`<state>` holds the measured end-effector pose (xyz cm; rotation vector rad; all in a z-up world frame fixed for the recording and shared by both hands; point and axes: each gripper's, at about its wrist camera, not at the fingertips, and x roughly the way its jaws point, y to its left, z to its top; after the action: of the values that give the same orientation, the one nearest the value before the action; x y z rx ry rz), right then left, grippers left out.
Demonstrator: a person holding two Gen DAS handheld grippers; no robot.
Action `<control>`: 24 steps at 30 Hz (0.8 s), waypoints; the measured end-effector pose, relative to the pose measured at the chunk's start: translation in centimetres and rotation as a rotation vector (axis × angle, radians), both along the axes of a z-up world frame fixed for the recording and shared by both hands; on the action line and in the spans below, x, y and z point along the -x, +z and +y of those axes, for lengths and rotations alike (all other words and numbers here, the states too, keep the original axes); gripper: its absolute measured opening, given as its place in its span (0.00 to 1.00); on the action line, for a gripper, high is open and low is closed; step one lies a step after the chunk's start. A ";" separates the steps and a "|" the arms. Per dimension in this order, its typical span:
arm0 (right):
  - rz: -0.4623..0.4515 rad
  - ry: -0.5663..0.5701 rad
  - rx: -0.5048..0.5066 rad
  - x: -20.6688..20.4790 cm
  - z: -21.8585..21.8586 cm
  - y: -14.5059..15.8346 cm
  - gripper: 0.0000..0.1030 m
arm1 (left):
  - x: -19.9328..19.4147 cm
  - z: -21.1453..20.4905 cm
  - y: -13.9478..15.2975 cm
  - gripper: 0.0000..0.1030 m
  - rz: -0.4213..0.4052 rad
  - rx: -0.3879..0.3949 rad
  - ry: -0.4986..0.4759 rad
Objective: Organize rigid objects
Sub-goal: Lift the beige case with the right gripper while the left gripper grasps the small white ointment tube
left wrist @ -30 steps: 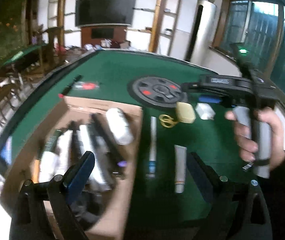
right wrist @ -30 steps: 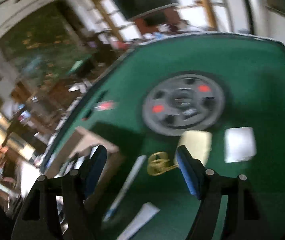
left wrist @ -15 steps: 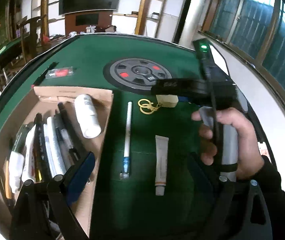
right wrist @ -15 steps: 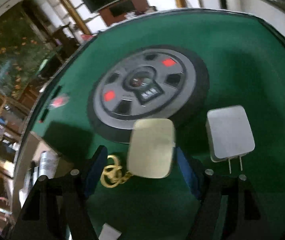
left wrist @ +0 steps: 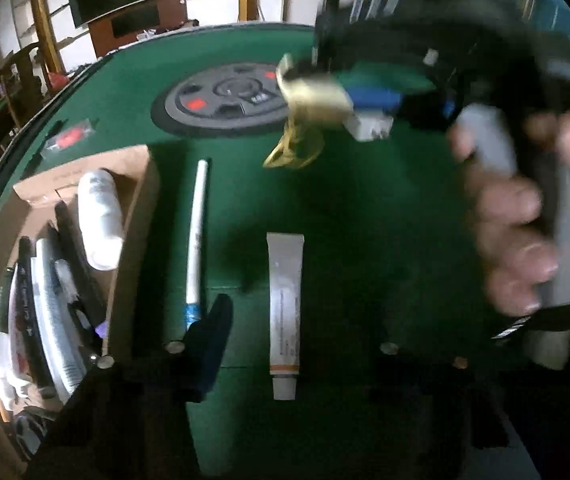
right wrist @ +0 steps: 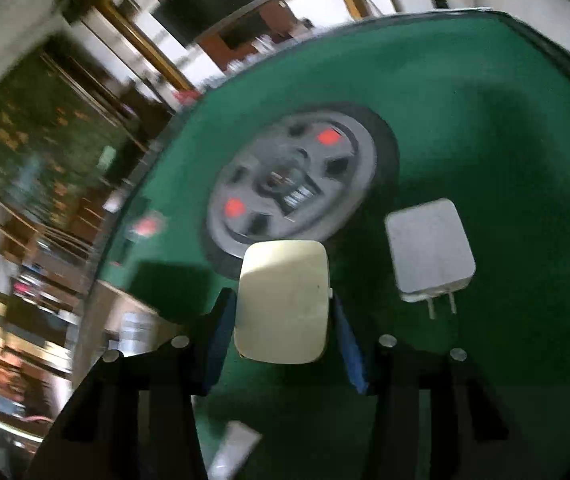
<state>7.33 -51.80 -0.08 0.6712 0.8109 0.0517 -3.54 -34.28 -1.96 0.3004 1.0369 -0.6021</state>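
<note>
My right gripper (right wrist: 283, 330) is shut on a cream rounded case (right wrist: 283, 300) and holds it above the green table; a gold key ring (left wrist: 291, 148) hangs from it in the left wrist view, where the case (left wrist: 317, 98) and right gripper (left wrist: 365, 100) are blurred. My left gripper (left wrist: 297, 332) is open and empty above a white tube (left wrist: 284, 312) and a long white pen (left wrist: 196, 236). A cardboard box (left wrist: 133, 208) at the left holds a white bottle (left wrist: 99, 218) and several pens.
A white plug charger (right wrist: 429, 250) lies on the green felt to the right of the case. A grey round disc with red marks (right wrist: 293, 184) sits in the table's middle. A small red packet (left wrist: 70, 138) lies near the far left edge.
My right gripper closed on the cream case and lifted it with its key ring off the table. My left gripper shifted right, over the tube and pen.
</note>
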 end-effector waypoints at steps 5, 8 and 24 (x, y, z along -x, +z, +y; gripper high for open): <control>-0.127 0.010 -0.037 1.8 0.0 2.3 0.46 | 0.7 -0.5 -1.2 0.42 -0.026 -0.066 0.006; -0.159 0.019 -0.053 2.2 0.2 2.8 0.46 | 0.8 -0.4 -1.0 0.21 -0.024 -0.046 0.002; -0.251 0.204 -0.062 2.3 5.5 3.9 0.46 | 1.1 15.4 6.9 0.15 -0.016 0.273 0.281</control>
<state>5.01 -46.26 3.81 0.6241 0.6344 0.3415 -4.64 -18.93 4.95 -0.0796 0.9478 -0.4778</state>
